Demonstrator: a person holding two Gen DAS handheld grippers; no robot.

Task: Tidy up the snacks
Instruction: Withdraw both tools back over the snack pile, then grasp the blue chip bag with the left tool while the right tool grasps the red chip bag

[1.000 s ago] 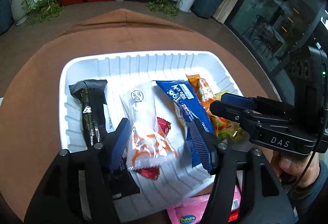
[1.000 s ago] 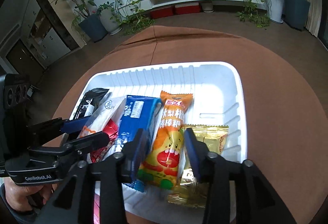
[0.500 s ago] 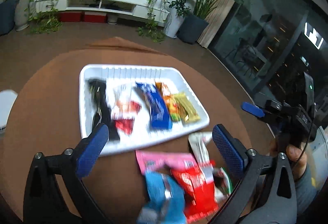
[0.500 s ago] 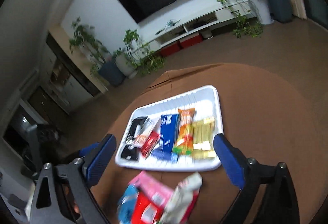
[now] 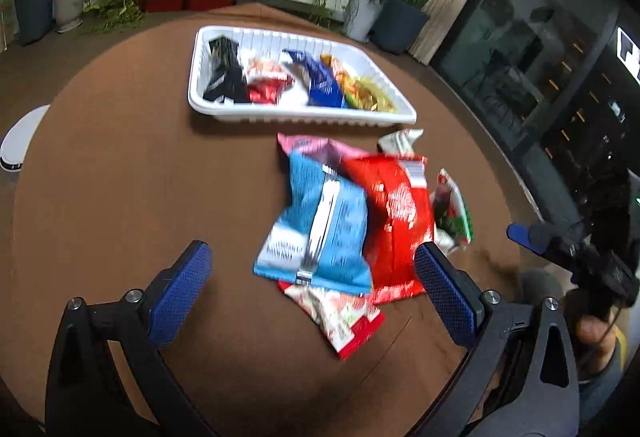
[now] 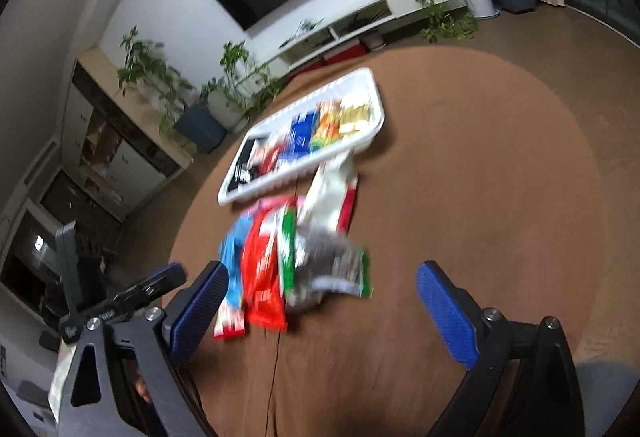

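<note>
Under blue bag (image 5: 320,225), red-white packet (image 5: 340,313) half hidden.

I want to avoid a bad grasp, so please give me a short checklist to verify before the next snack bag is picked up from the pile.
1. Left gripper open and empty: ok.
2. Right gripper open and empty: ok.
3. Blue bag on top of the pile, nothing covering it: ok.
4. Red bag free: not ok, the blue bag overlaps its edge.
5. White tray has space for a big bag: cannot tell, blurred.
</note>
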